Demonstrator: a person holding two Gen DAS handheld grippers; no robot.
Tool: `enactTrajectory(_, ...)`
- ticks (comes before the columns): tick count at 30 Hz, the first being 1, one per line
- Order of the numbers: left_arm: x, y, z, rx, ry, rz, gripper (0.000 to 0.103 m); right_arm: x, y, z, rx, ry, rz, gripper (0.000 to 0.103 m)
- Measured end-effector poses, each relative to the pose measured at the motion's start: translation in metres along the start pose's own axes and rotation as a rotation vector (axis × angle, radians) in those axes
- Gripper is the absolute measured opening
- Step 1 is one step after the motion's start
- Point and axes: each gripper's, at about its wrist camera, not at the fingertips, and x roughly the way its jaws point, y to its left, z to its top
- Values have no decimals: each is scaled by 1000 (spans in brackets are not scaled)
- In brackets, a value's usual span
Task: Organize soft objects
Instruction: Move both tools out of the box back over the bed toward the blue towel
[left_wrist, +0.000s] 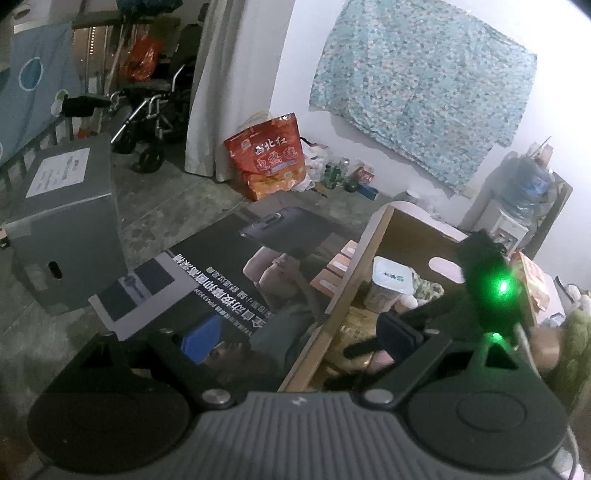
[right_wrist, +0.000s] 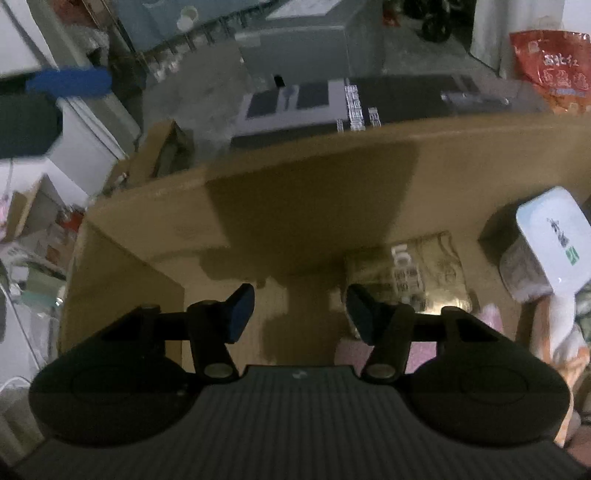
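The right gripper (right_wrist: 300, 314) hangs inside a cardboard box (right_wrist: 295, 177), its jaws apart with nothing between them, above the bare box floor. Just to its right lie a printed pouch (right_wrist: 424, 266) and something pink (right_wrist: 417, 354); a white-lidded tub (right_wrist: 546, 243) stands further right. The left gripper (left_wrist: 280, 343) is spread wide and empty, one finger (left_wrist: 397, 338) inside the box and the other outside over a printed carton (left_wrist: 207, 273). Beyond stands a red bag (left_wrist: 269, 155).

**Both grippers tilted down, nothing held**

The right gripper (right_wrist: 300, 312) points steeply downward, its blue-padded fingers (right_wrist: 240, 314) parted with nothing between them. The left gripper (left_wrist: 291, 336) angles down more gently, jaws spread wide and empty
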Motion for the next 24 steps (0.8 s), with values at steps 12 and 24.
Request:
enactTrajectory(12,-15,-4,-5,27,-42,11,93,-87,10,-35,58,-146,-3,56)
enactTrajectory(24,-50,-53,-33,134,-114,-128,99,-260,92,-210,273,-669,-135,89)
